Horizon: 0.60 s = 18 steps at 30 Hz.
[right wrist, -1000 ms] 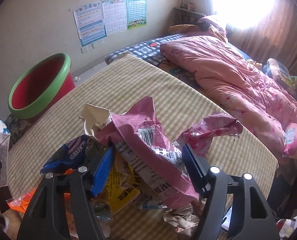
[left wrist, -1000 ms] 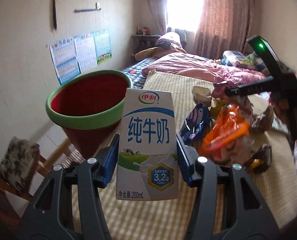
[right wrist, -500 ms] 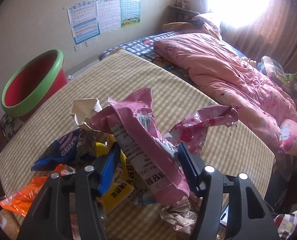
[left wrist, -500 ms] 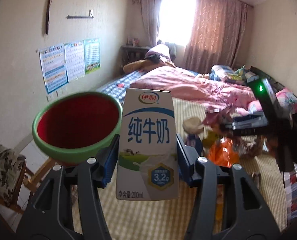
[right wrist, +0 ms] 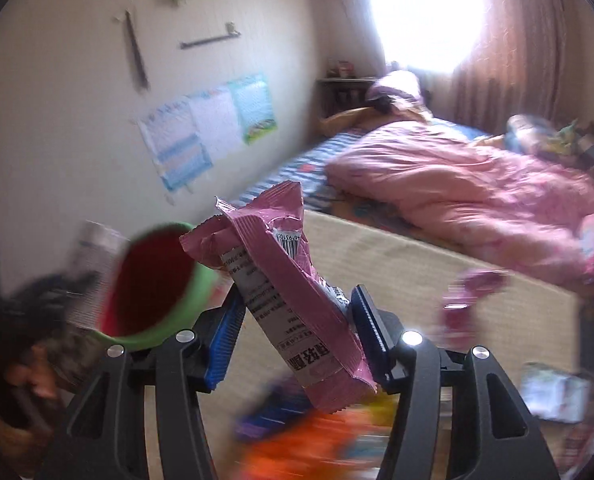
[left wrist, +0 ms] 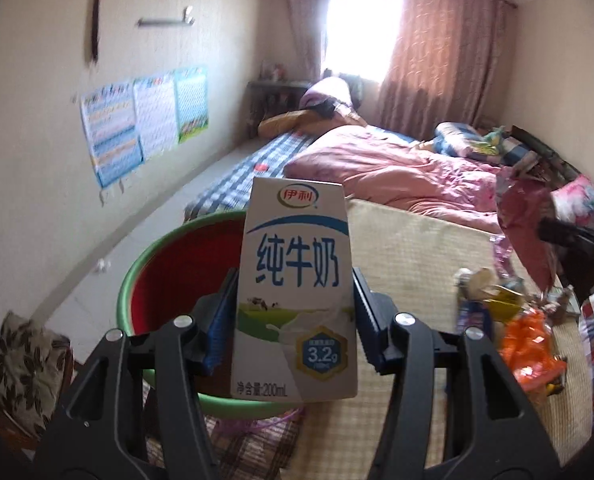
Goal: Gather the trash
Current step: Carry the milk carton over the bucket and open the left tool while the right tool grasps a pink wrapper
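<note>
Jaws of the left gripper (left wrist: 293, 312) are clamped on a white and blue 200 mL milk carton (left wrist: 295, 292), held upright at centre frame in the left wrist view. At lower left of that view, behind the carton, stands a round red plastic bin with a green rim (left wrist: 165, 280); the carton overlaps its right edge. At right, a beige checked tablecloth (left wrist: 409, 256) carries a heap of loose wrappers, among them an orange plastic bag (left wrist: 531, 352).

Jaws of the right gripper (right wrist: 297, 320) have just been closing and now press on a crumpled pink snack wrapper (right wrist: 285, 292), which leans up toward the left, lifted clear of the cloth. In the right wrist view the bin (right wrist: 153, 284) sits at left, blurred; the remaining wrappers (right wrist: 309, 432) lie at the bottom, also blurred. A bed with a pink quilt (right wrist: 457, 196) fills the upper right.
</note>
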### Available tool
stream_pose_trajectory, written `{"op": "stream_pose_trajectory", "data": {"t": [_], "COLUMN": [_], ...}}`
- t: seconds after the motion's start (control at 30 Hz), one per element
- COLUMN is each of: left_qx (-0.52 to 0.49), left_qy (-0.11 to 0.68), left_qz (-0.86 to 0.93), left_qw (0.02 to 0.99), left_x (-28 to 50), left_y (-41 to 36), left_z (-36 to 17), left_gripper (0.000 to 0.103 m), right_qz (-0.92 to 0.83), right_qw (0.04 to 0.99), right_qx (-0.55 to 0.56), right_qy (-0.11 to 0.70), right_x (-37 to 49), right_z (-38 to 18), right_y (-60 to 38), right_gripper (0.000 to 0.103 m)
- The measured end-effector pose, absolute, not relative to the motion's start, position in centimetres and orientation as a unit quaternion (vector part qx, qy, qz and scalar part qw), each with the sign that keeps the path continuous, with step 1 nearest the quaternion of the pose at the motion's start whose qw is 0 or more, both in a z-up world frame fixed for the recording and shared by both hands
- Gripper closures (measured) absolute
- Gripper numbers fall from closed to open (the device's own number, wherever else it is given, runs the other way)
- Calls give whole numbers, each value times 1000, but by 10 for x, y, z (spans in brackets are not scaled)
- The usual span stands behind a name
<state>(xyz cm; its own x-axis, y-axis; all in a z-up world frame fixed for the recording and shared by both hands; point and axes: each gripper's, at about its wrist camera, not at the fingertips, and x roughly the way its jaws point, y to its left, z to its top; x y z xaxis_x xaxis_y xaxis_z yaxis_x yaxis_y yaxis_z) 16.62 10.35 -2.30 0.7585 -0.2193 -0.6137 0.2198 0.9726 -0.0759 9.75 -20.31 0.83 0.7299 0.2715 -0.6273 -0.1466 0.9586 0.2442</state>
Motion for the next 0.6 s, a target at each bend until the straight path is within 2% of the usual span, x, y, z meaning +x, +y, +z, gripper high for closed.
{"op": "stream_pose_trajectory", "data": {"t": [0.23,0.5,0.53,0.57,0.6], "left_qx": [-15,-16,-14,-14,-15], "left_qy": [351,371,372,372,371], "left_qz": [-104,-108,-108,-107,-105], "left_qw": [931,922,922,922,923], "left_x": [198,209,210,211,212], "left_y": [137,154,156,158,159], "left_z": [-40,-55,-57,-58,-57], "left_gripper": [52,52,51,44,38], "right_qz": [182,188,188,186,183], "right_qw": [895,877,876,876,877], "right_qx": [157,193,196,197,198], "right_qy": [375,398,398,398,397], "right_x": [147,188,189,191,192], "right_z": [-9,-20,-19,-20,-20], "right_y": [-116,-70,-67,-65,-63], "right_gripper": [49,46,46,45,38]}}
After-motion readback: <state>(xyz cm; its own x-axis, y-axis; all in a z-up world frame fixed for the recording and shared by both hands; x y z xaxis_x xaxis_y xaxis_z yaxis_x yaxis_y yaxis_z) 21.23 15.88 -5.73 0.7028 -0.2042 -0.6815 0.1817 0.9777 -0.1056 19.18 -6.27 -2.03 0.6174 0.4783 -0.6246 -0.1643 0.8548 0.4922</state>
